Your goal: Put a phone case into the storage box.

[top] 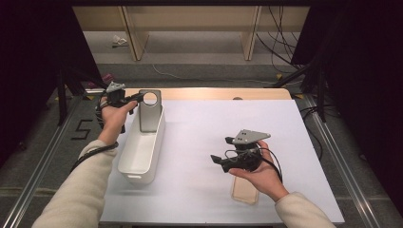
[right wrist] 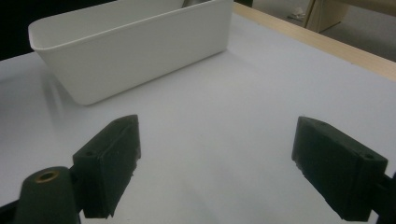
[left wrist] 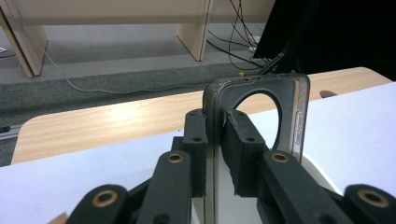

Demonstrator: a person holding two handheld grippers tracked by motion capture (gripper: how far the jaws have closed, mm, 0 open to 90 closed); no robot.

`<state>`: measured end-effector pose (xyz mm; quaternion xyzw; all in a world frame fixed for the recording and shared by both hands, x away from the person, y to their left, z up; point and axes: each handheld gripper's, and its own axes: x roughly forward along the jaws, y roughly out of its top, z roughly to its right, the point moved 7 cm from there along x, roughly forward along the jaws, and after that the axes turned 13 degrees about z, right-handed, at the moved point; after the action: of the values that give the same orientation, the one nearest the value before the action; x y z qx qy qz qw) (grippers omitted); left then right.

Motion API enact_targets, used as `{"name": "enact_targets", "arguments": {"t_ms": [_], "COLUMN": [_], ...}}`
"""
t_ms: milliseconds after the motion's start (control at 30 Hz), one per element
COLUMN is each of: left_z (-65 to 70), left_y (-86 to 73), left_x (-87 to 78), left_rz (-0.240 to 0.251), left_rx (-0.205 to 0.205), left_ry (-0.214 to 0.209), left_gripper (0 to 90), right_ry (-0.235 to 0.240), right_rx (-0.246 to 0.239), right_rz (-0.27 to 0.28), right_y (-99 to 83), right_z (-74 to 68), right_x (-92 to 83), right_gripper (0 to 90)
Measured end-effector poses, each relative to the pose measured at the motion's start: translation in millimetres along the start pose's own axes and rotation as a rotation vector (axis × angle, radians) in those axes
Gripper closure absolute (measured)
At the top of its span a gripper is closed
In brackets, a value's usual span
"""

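Left gripper [left wrist: 212,149] was clamped on the edge of a smoky translucent phone case [left wrist: 261,116], jaws pinching the side wall near the round camera cutout. I read the case as held upright over the far end of the white bin [top: 142,147], its lower part inside the rim, most likely so it could go in on end; whether it touched the bin floor I could not tell. Right gripper [right wrist: 215,163] hung above bare white table cover [right wrist: 224,107], jaws spread wide with nothing between them, apparently parked clear of the work. In the high view the right hand [top: 259,173] sat over a second, clear case [top: 244,192] lying flat near the front edge, well apart from the bin. Count: two grippers, two cases, one bin, one table.
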<state>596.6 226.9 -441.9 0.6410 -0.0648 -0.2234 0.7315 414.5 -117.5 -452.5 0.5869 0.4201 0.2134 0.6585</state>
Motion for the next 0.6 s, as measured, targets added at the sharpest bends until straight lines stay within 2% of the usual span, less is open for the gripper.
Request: {"name": "enact_targets", "arguments": {"t_ms": [133,367,600], "left_z": [-0.6,-0.3,1.7], "left_y": [-1.1,-0.6,-0.6], "left_x": [0.3,2.4,3.3], "left_rz": [-0.001,-0.008,-0.007], "left_rx": [0.002,0.028,0.051], "left_ry": [0.003,0.013,0.016], "left_gripper": [78.0,76.7,70.9], "right_ry": [0.000,0.000,-0.002], "right_rx": [-0.001,-0.001,-0.003], "right_rz": [0.001,0.000,-0.001], "right_y": [0.2,0.0,-0.1], "right_z": [-0.2,-0.1,0.4], "right_x": [-0.1,0.0,-0.3], "right_gripper": [16.2,16.3,16.3]}}
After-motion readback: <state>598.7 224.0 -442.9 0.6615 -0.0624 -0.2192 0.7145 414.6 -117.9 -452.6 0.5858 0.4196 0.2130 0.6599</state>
